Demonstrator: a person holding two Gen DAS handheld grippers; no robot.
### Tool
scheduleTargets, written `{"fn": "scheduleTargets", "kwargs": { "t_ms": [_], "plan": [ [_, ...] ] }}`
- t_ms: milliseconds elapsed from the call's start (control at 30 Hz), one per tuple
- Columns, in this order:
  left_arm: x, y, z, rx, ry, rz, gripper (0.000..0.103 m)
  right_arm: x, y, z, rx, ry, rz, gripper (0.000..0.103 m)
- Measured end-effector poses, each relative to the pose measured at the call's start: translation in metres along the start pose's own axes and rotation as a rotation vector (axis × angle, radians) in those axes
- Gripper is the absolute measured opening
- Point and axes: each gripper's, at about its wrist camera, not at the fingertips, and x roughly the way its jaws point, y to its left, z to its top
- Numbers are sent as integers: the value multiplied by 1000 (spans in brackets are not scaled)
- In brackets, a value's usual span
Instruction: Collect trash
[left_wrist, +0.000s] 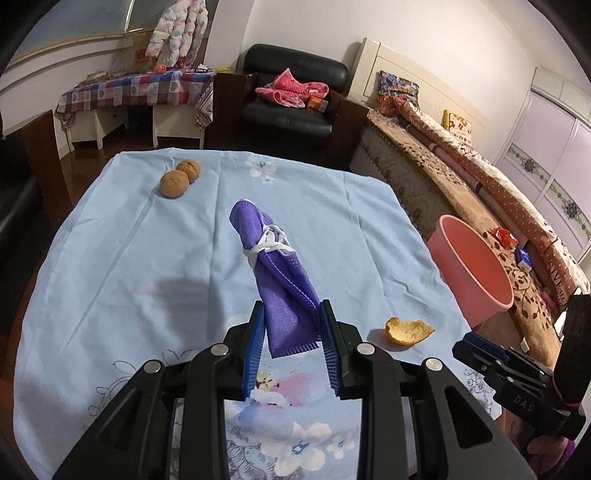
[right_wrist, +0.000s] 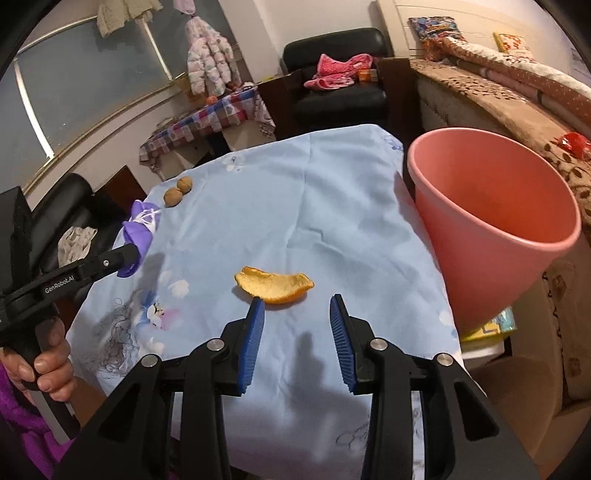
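My left gripper (left_wrist: 291, 308) is shut on a rolled purple face mask (left_wrist: 275, 266) tied with its white straps, lifted above the light blue floral tablecloth (left_wrist: 147, 258). From the right wrist the mask (right_wrist: 142, 230) and the left gripper (right_wrist: 129, 258) show at the far left. An orange peel (right_wrist: 275, 286) lies on the cloth just beyond my right gripper (right_wrist: 297, 301), which is open with nothing between its blue pads (right_wrist: 255, 332). The peel (left_wrist: 408, 330) also lies to the right of the left gripper. A pink bin (right_wrist: 491, 225) stands off the table's right edge.
Two walnuts (left_wrist: 179, 179) rest near the table's far left corner. A black armchair (left_wrist: 291, 99) with pink clothes stands behind the table. A bed with patterned bedding (left_wrist: 480, 177) runs along the right, beyond the bin (left_wrist: 471, 267). A hand (right_wrist: 44, 365) holds the left gripper's handle.
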Motion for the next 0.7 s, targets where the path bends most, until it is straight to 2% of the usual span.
{"fn": "scheduleTargets", "kwargs": {
  "t_ms": [167, 200, 233, 300, 400, 567, 600, 700],
  "plan": [
    [6, -8, 4, 26, 4, 37, 28, 14, -5, 21, -26, 5, 34, 37],
    [8, -10, 5, 29, 5, 45, 28, 16, -6, 23, -26, 7, 38, 32],
    [9, -11, 6, 31, 7, 49, 28, 23, -9, 29, -20, 24, 41, 17],
    [12, -14, 8, 33, 11, 63, 28, 33, -15, 32, 2, 54, 50, 11],
    [14, -20, 10, 40, 14, 83, 28, 47, -27, 29, 67, 109, 107, 11],
    [19, -33, 13, 66, 21, 125, 28, 50, -31, 22, 100, 153, 180, 11],
    [20, -35, 14, 68, 21, 132, 28, 51, -29, 15, 119, 185, 232, 11],
    [20, -44, 20, 86, 11, 152, 28, 46, -25, 9, 107, 188, 265, 11]
  ]
}}
